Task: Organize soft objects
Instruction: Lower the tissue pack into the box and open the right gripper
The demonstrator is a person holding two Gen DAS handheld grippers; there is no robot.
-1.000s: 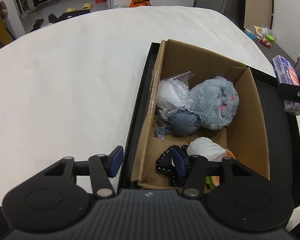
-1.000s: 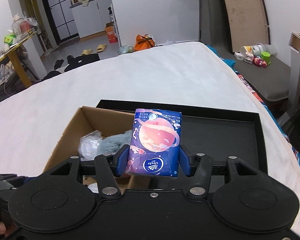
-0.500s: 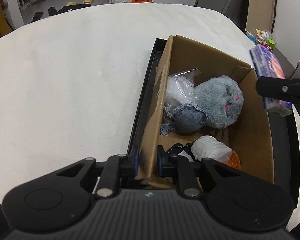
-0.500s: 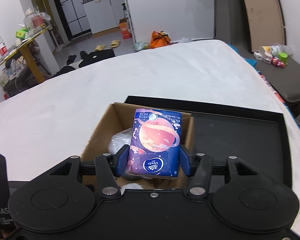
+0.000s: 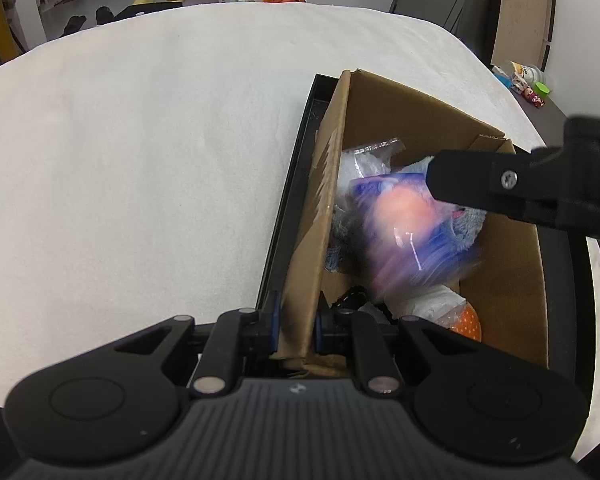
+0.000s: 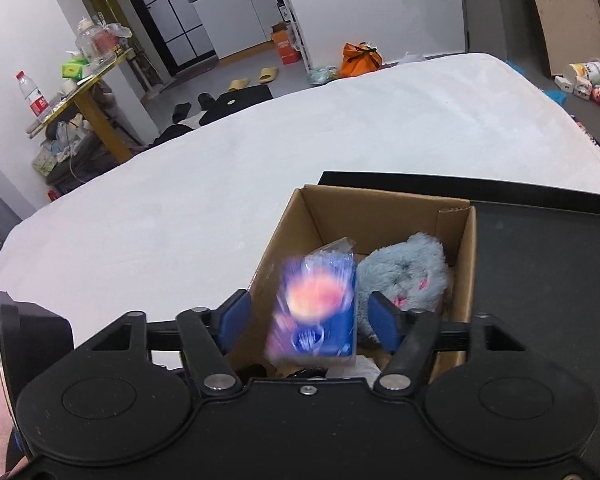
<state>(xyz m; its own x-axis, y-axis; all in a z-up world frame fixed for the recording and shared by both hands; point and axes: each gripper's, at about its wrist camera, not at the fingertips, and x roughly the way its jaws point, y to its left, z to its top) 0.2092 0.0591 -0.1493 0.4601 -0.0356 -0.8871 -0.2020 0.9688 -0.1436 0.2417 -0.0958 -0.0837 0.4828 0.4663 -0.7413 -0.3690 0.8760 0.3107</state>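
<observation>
The left gripper [image 5: 296,326] pinches the near wall of the cardboard box [image 5: 324,200] at lower centre. The right gripper [image 6: 308,318], jaws just opening, stands spread; the blurred tissue pack [image 6: 318,308] sits between them, untouched, over the box.

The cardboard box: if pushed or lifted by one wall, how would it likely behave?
The cardboard box is thin-walled, so probably flexes; the left gripper pinches one wall. Holding only soft things like the grey plush, it is likely light and may slide on the black tray.

Even indoor light, fisheye-bent edges, only the tissue pack [image 6: 314,312] motion-blurred.
</observation>
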